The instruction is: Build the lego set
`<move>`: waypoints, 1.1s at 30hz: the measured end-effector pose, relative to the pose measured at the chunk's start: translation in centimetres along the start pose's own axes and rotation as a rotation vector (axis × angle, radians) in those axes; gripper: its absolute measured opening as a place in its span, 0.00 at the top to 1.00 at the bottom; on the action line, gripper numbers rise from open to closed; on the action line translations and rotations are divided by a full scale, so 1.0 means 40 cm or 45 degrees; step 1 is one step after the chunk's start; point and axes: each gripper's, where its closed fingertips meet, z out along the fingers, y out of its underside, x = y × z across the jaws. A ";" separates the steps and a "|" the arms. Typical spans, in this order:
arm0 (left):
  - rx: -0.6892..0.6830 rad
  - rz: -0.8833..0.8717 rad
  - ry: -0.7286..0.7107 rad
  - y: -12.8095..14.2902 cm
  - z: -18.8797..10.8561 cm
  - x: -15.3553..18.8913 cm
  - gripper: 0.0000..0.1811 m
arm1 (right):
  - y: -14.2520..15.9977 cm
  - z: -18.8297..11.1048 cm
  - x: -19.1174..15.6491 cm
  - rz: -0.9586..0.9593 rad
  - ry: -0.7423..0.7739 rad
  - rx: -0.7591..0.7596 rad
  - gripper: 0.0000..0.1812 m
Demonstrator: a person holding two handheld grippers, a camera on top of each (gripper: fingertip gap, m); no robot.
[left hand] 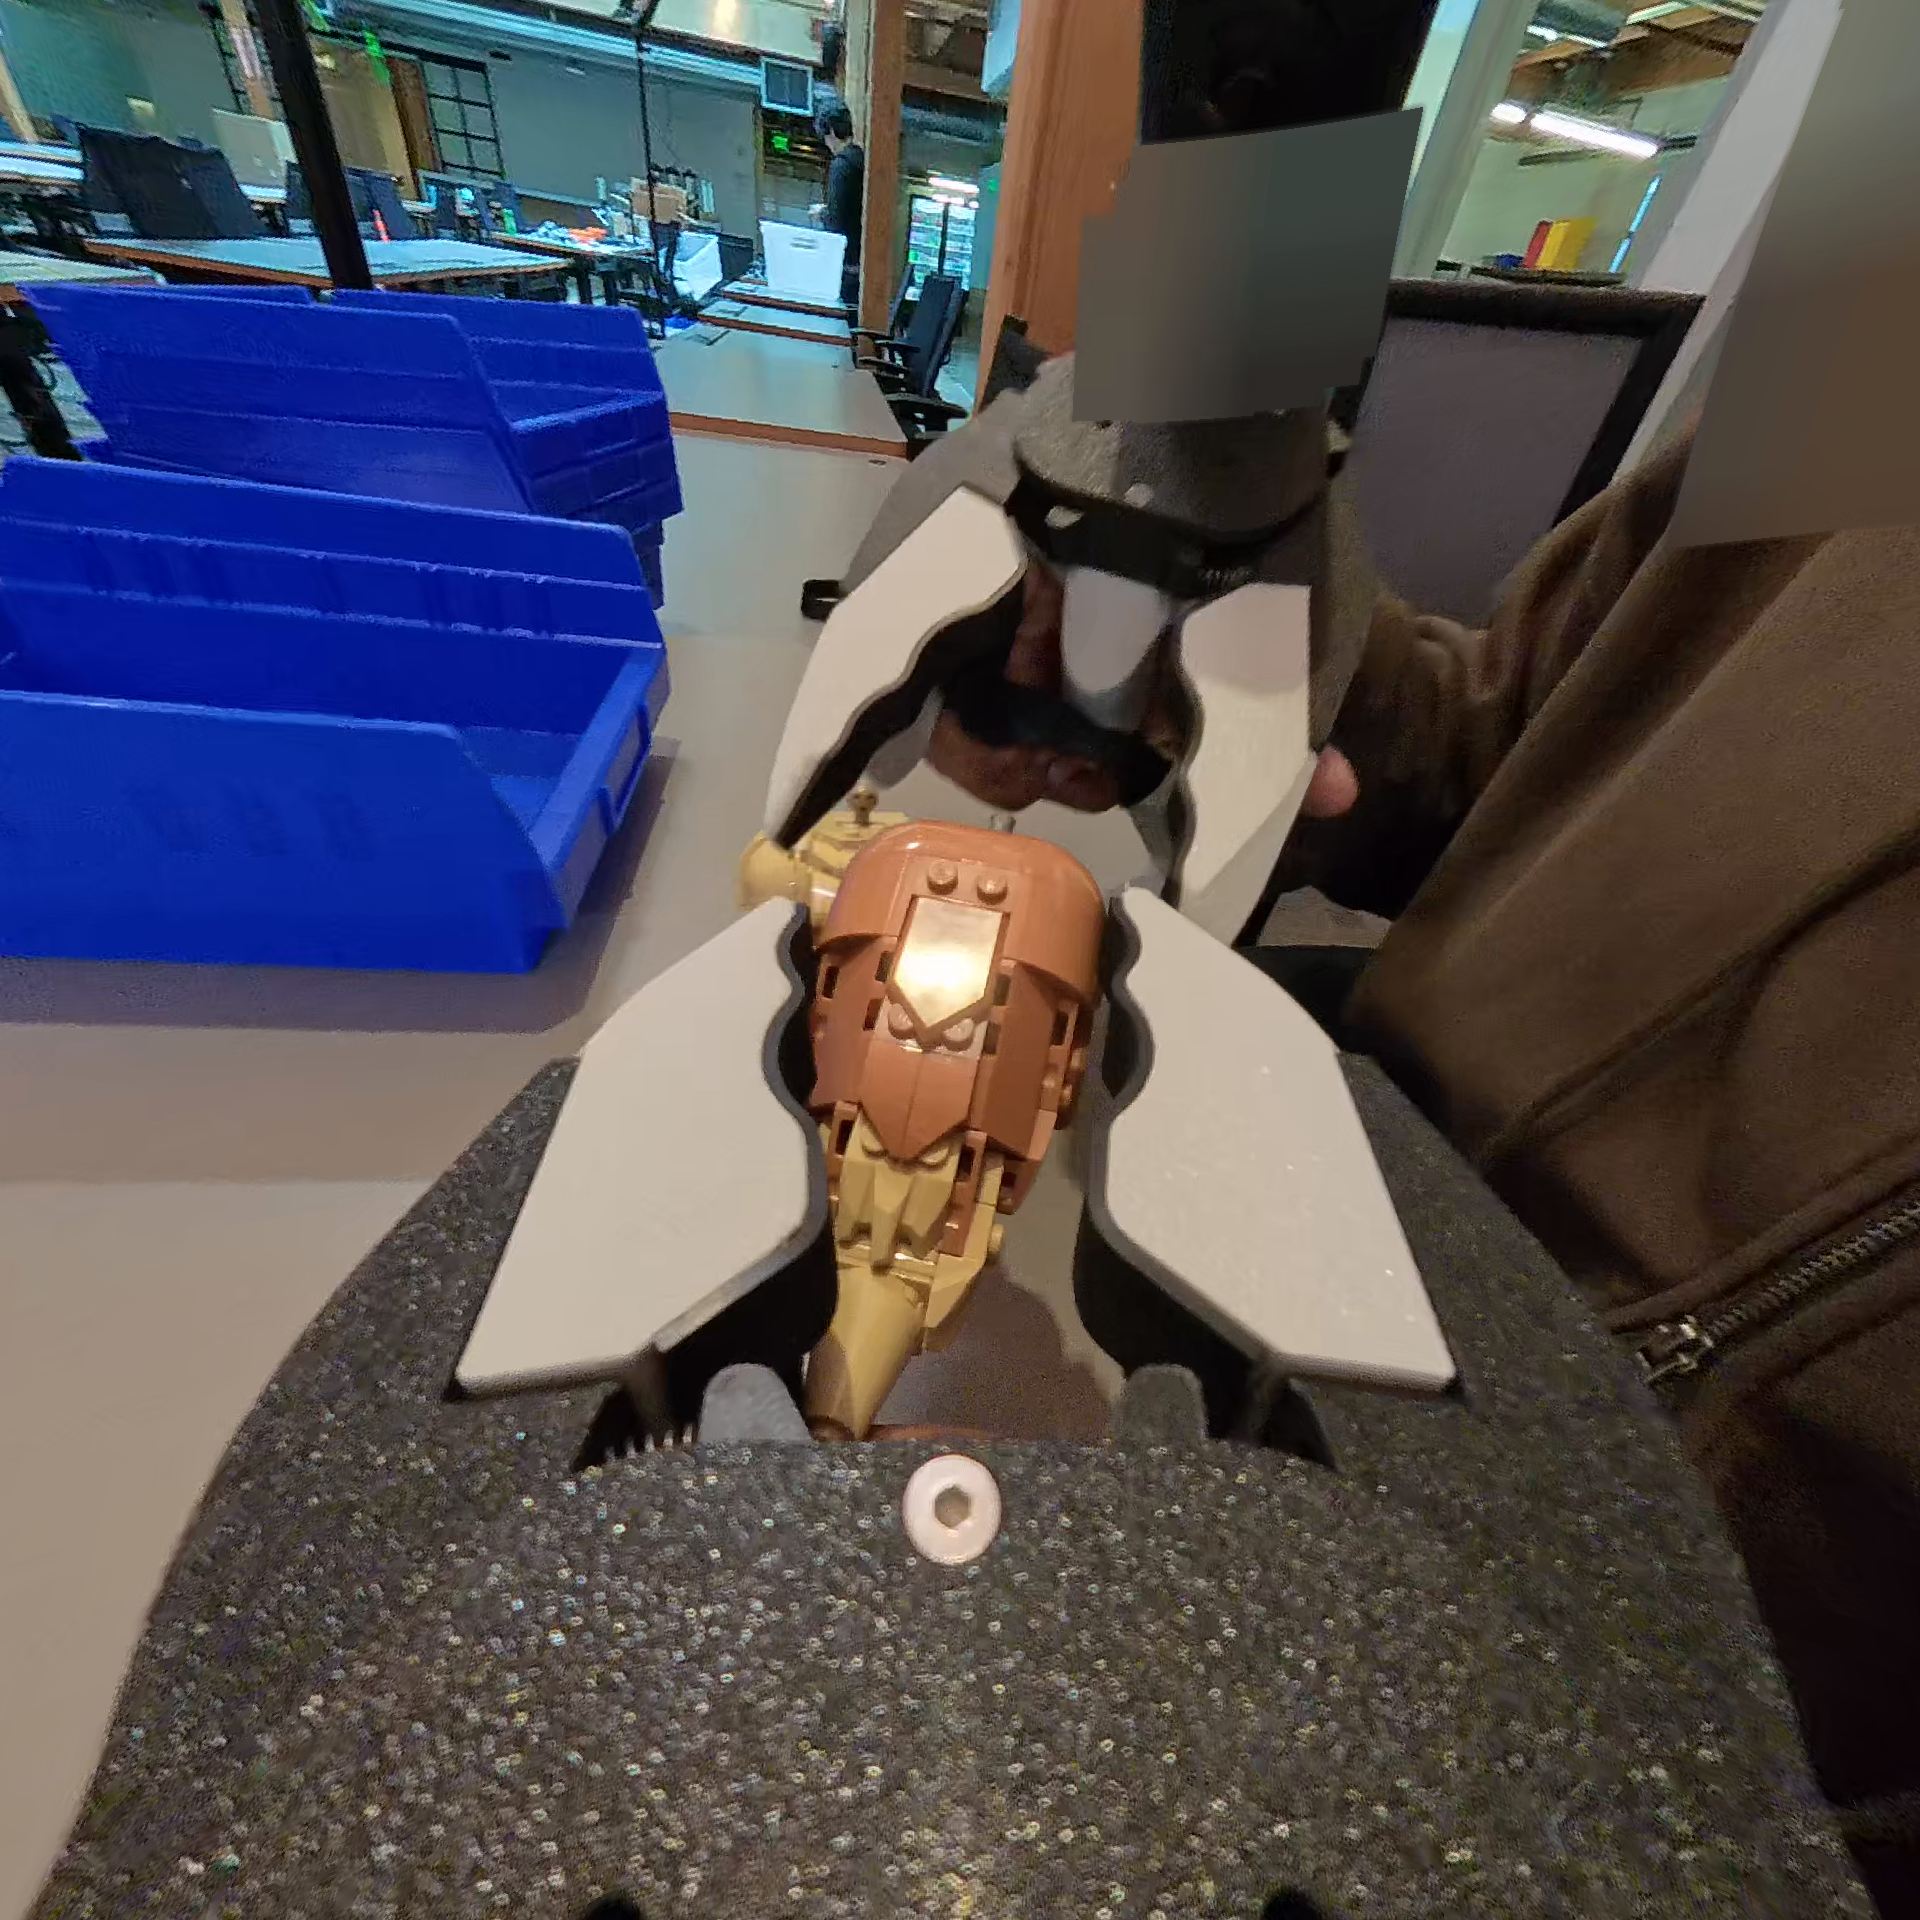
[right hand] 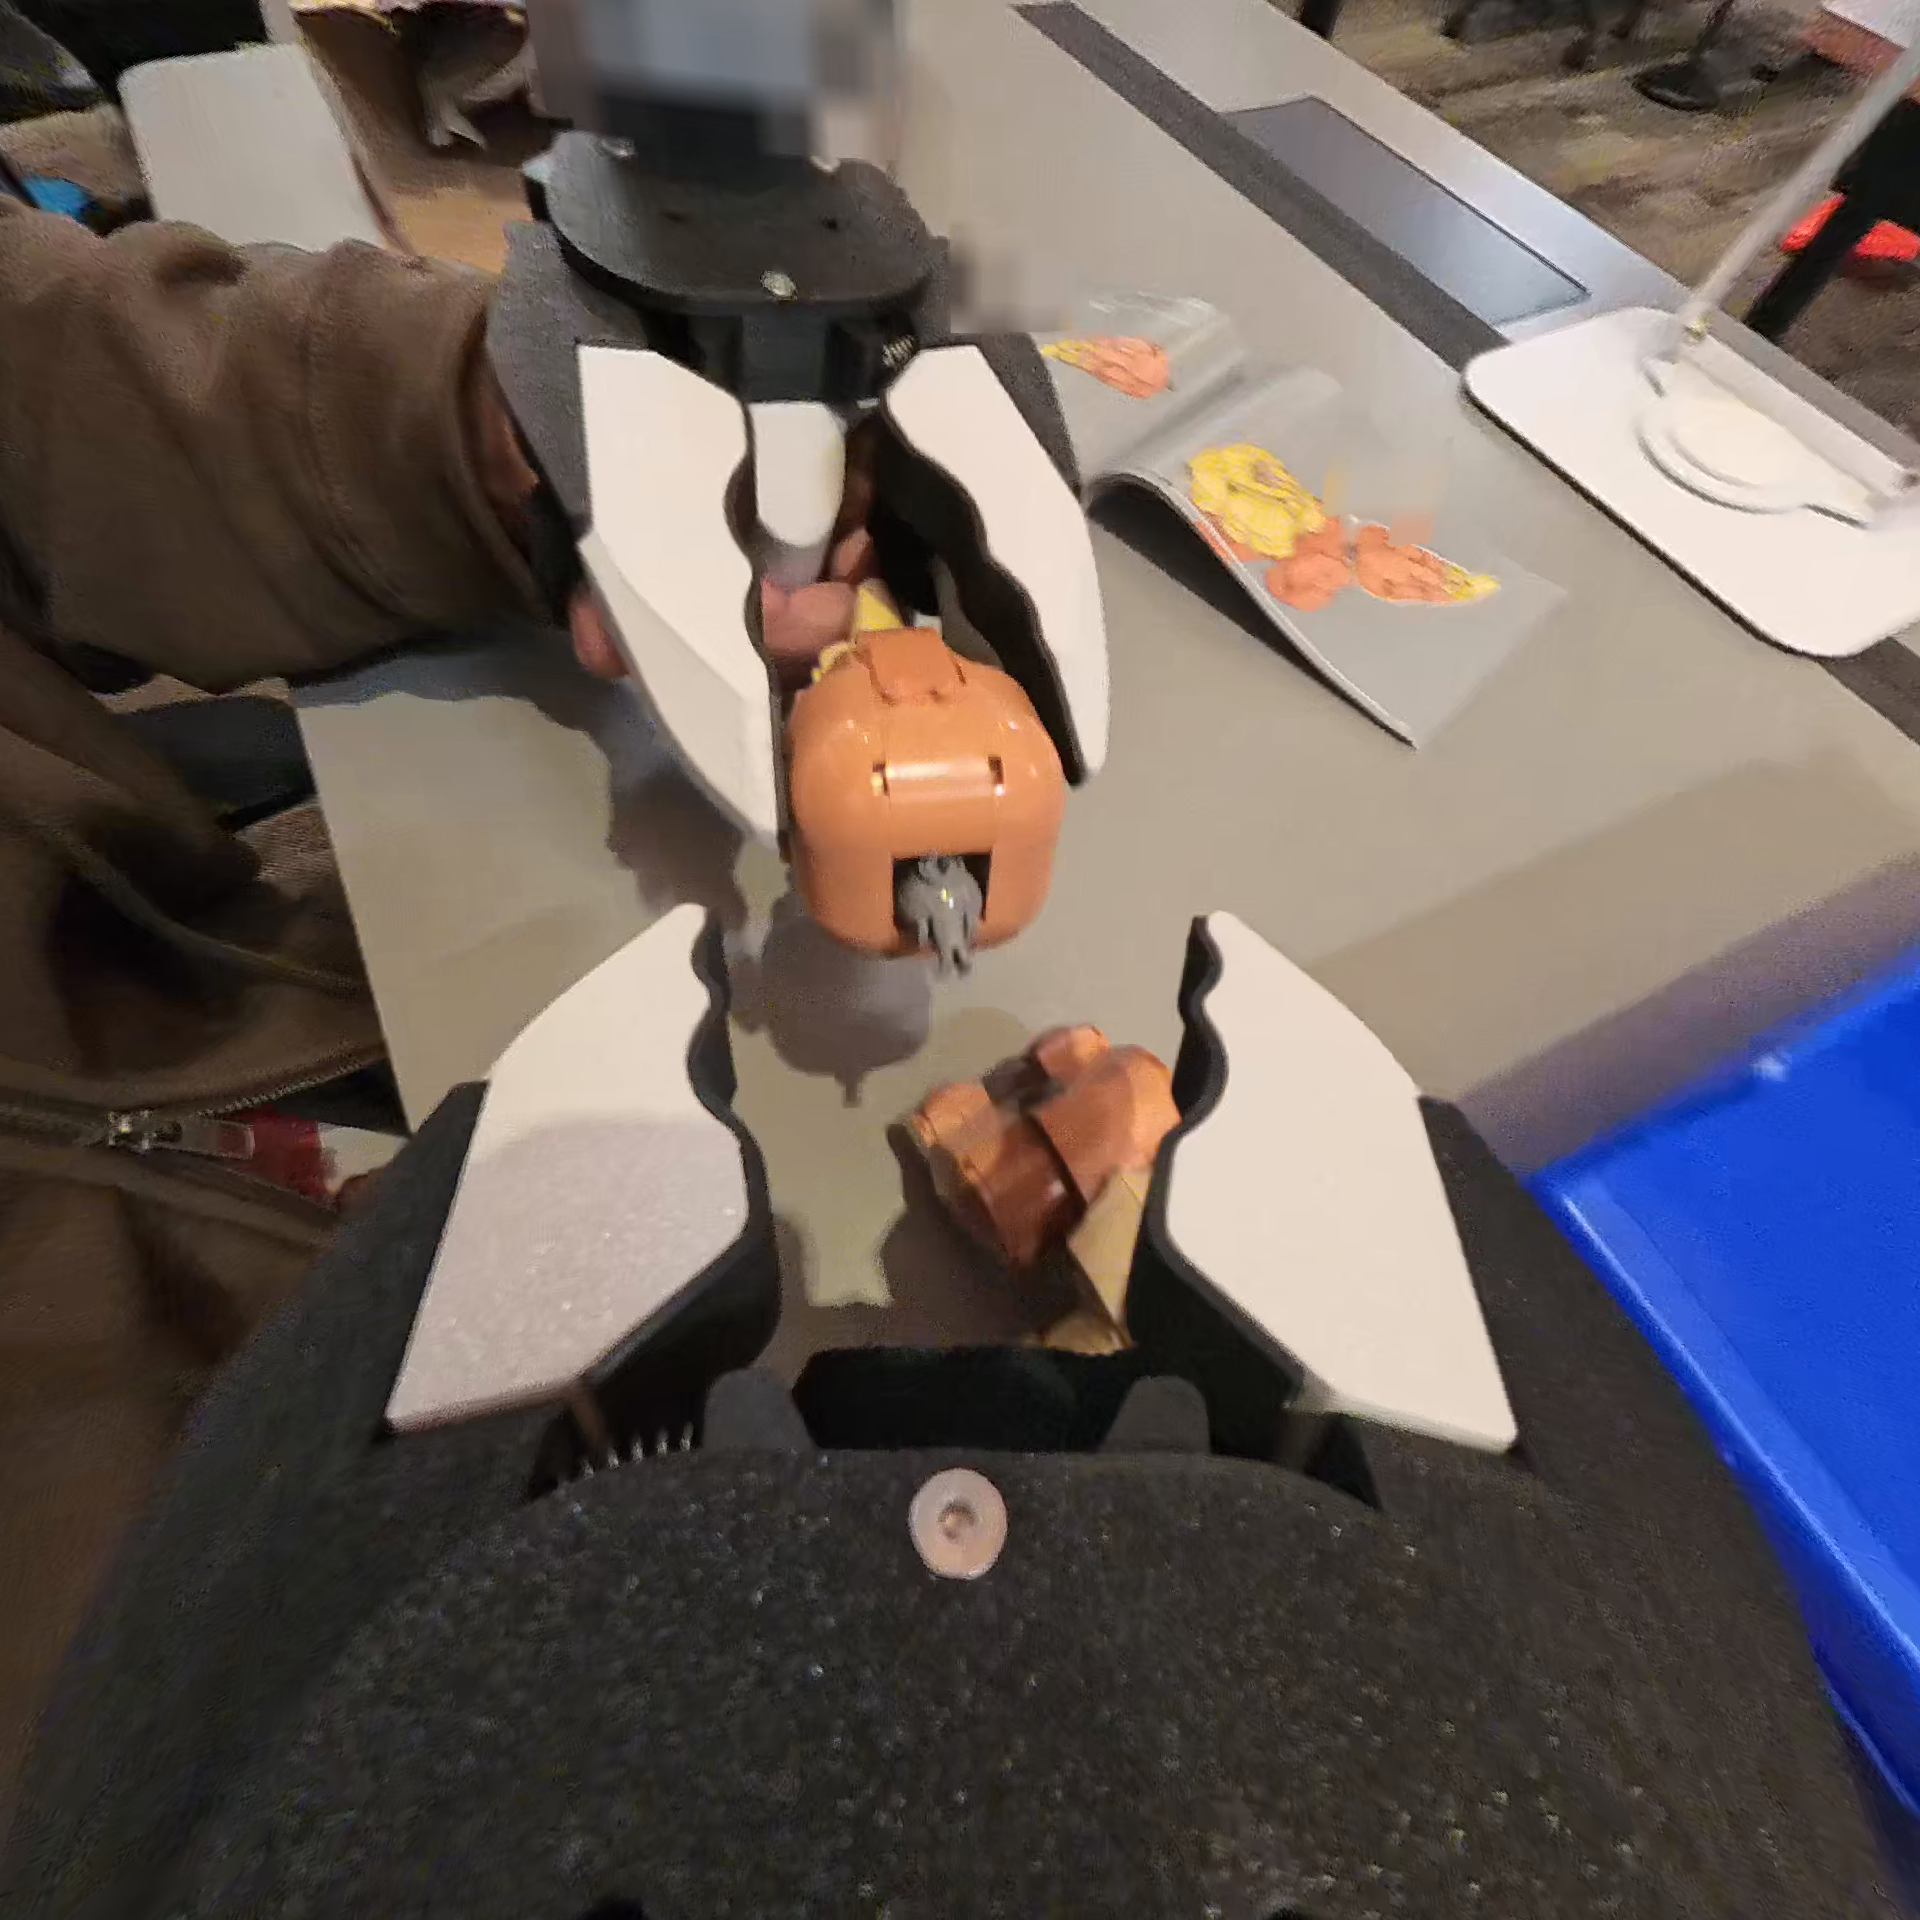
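Note:
My left gripper [left hand: 956, 914] is shut on a brown and tan lego body [left hand: 951, 1029] and holds it above the grey table [left hand: 208, 1195]. In the right wrist view the left gripper [right hand: 925, 805] holds this body [right hand: 914, 800] with a grey pin [right hand: 940, 914] pointing at me. My right gripper [right hand: 951, 925] is open and empty, facing the body end on. A second brown and tan lego piece [right hand: 1039, 1153] lies on the table by my right gripper's right finger [right hand: 1320, 1164]. The right gripper [left hand: 992, 862] shows open beyond the body in the left wrist view.
Blue bins [left hand: 312, 779] stand on the table to the left, and one [right hand: 1766, 1299] shows at the right edge. An open instruction booklet [right hand: 1330, 561] and a white lamp base [right hand: 1714, 468] lie farther off. A person in a brown jacket [left hand: 1662, 935] holds both grippers. The tips of both grippers are at nearly the same place.

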 end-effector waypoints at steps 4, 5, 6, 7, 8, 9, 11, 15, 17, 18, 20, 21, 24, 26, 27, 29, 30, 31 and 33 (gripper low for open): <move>0.011 -0.005 0.002 -0.011 -0.009 0.020 0.70 | -0.013 0.035 -0.026 -0.005 -0.059 0.046 0.58; 0.007 -0.008 0.005 -0.009 -0.010 0.024 0.70 | -0.017 0.038 -0.031 -0.004 -0.069 0.068 0.61; 0.003 -0.014 0.007 -0.008 -0.011 0.027 0.70 | -0.023 0.040 -0.035 -0.003 -0.078 0.090 0.63; -0.002 -0.022 0.011 -0.006 -0.011 0.029 0.70 | -0.028 0.040 -0.041 -0.007 -0.090 0.112 0.64; 0.000 -0.030 0.014 -0.007 -0.010 0.032 0.71 | -0.030 0.041 -0.045 -0.009 -0.098 0.125 0.66; 0.001 -0.035 0.018 -0.008 -0.008 0.033 0.71 | -0.030 0.044 -0.049 -0.005 -0.104 0.131 0.67; -0.010 -0.041 0.031 -0.007 -0.002 0.039 0.71 | -0.029 0.048 -0.056 0.006 -0.124 0.138 0.66; -0.006 -0.039 0.022 -0.015 0.005 0.039 0.70 | -0.031 0.043 -0.053 0.030 -0.115 0.164 0.67; 0.009 -0.049 0.030 -0.021 0.009 0.041 0.70 | -0.033 0.037 -0.052 0.033 -0.114 0.185 0.67; 0.023 -0.043 0.034 -0.023 0.010 0.043 0.70 | -0.034 0.034 -0.052 0.026 -0.108 0.195 0.67; 0.073 -0.031 0.028 -0.032 0.008 0.044 0.71 | -0.032 0.029 -0.050 0.019 -0.097 0.204 0.67; 0.119 -0.032 0.016 -0.042 0.002 0.040 0.70 | -0.028 0.027 -0.048 0.018 -0.092 0.208 0.67; 0.261 -0.109 -0.018 -0.072 -0.033 0.018 0.70 | -0.025 0.015 -0.039 0.051 -0.094 0.257 0.67; 0.317 -0.216 -0.029 -0.071 -0.051 0.001 0.69 | -0.036 0.001 -0.036 0.096 -0.121 0.330 0.68; 0.341 -0.271 -0.025 -0.067 -0.055 -0.004 0.69 | -0.041 -0.005 -0.034 0.122 -0.134 0.360 0.68; 0.347 -0.358 -0.012 -0.046 -0.051 -0.008 0.70 | -0.039 -0.006 -0.027 0.147 -0.121 0.367 0.68; 0.321 -0.377 -0.011 -0.029 -0.043 -0.007 0.70 | -0.035 -0.003 -0.026 0.139 -0.105 0.350 0.68; 0.282 -0.385 -0.015 -0.011 -0.035 -0.006 0.70 | -0.032 0.000 -0.025 0.126 -0.084 0.332 0.68; 0.214 -0.390 -0.008 0.017 -0.024 0.001 0.70 | -0.040 -0.002 -0.021 0.108 -0.048 0.347 0.68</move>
